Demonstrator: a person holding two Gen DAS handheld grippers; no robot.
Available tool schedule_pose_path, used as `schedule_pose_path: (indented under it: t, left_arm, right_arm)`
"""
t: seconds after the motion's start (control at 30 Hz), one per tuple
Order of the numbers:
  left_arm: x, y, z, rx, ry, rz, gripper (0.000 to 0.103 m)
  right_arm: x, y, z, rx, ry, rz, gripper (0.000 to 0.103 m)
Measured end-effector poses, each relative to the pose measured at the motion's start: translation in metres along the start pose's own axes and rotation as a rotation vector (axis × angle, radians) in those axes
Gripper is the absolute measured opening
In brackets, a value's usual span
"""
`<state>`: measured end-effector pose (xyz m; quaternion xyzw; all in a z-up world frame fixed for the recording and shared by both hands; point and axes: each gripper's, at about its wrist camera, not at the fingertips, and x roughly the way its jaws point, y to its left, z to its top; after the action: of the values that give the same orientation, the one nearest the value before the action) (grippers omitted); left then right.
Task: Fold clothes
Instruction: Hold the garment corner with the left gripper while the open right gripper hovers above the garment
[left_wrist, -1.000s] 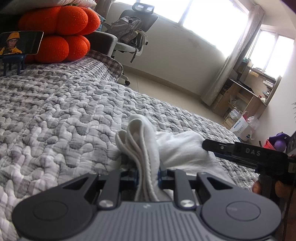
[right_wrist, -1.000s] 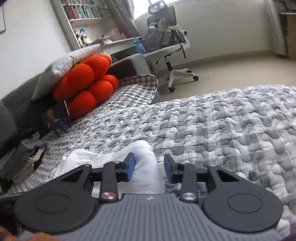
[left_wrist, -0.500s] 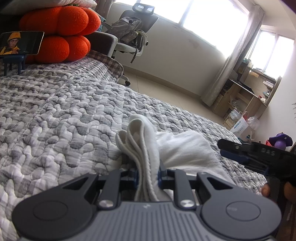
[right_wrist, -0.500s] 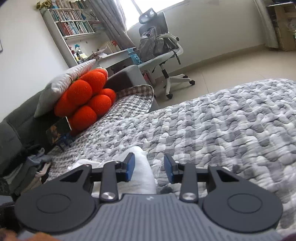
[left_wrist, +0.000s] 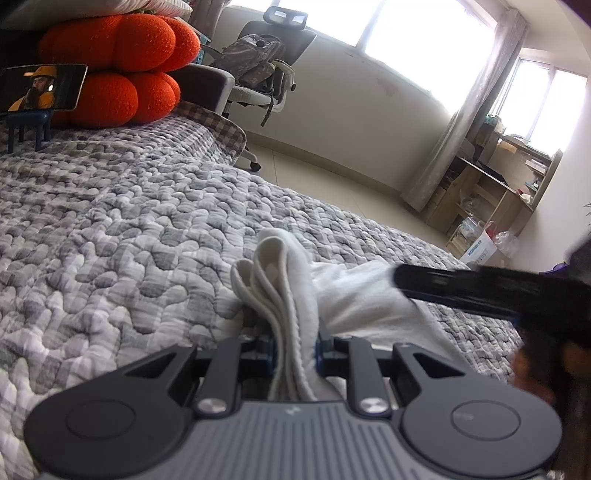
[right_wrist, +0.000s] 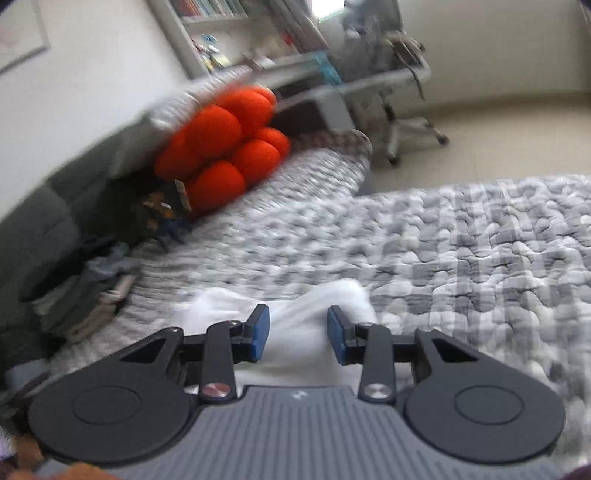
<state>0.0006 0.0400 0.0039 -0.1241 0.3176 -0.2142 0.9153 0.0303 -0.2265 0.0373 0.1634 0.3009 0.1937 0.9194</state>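
A white garment lies on the grey quilted bed. My left gripper is shut on a bunched fold of it, with several layered edges standing up between the pads. My right gripper is open, its blue pads set apart on either side of the same white cloth. In the left wrist view the right gripper's dark finger reaches in from the right, over the cloth. The right wrist view is blurred by motion.
Orange round cushions and a phone on a blue stand sit at the head of the bed. An office chair stands beyond the bed. Dark clothes are piled at the left. A wooden desk stands by the window.
My right gripper has swung back in over the white cloth, with its jaws open as before. My left gripper keeps its hold and has barely moved.
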Motion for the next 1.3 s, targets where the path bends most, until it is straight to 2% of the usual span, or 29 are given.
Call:
schedule_pose_path:
  t: [0.13,0.17,0.23,0.7,0.77,0.8,0.9,1.1,1.23,1.3]
  left_arm:
    - [0.0,0.001,0.0,-0.002,0.0,-0.003,0.019]
    - [0.0,0.001,0.0,-0.003,0.001,-0.005,0.019]
    - [0.0,0.002,0.0,-0.004,0.001,-0.006,0.019]
    - [0.0,0.001,-0.001,0.0,-0.001,-0.003,0.019]
    - [0.0,0.001,-0.001,0.0,-0.002,-0.003,0.019]
    - [0.0,0.001,-0.001,0.0,-0.002,-0.002,0.019]
    - [-0.001,0.0,-0.001,0.003,-0.005,0.001,0.019]
    - [-0.001,-0.001,-0.001,0.009,-0.009,0.006,0.02]
    - [0.0,-0.001,0.0,0.012,-0.009,0.008,0.02]
    - [0.0,-0.001,0.0,0.012,-0.009,0.007,0.02]
  right_arm:
    - [0.018,0.005,0.003,-0.071,0.005,-0.131,0.031]
    - [0.02,0.009,0.001,-0.103,0.006,-0.173,0.04]
    - [0.025,0.014,-0.007,-0.169,0.041,-0.223,0.042]
    - [-0.001,-0.008,-0.014,-0.019,0.023,-0.049,0.045]
    - [-0.005,-0.012,-0.015,0.002,0.02,-0.024,0.039]
    - [-0.007,-0.005,-0.016,-0.027,-0.007,-0.041,0.032]
    - [-0.014,0.015,-0.021,-0.118,-0.09,-0.098,0.022]
    - [-0.03,0.045,-0.026,-0.25,-0.218,-0.178,0.019]
    - [-0.011,0.031,-0.027,-0.223,-0.158,-0.244,0.019]
    - [-0.003,0.02,-0.027,-0.17,-0.132,-0.252,0.019]
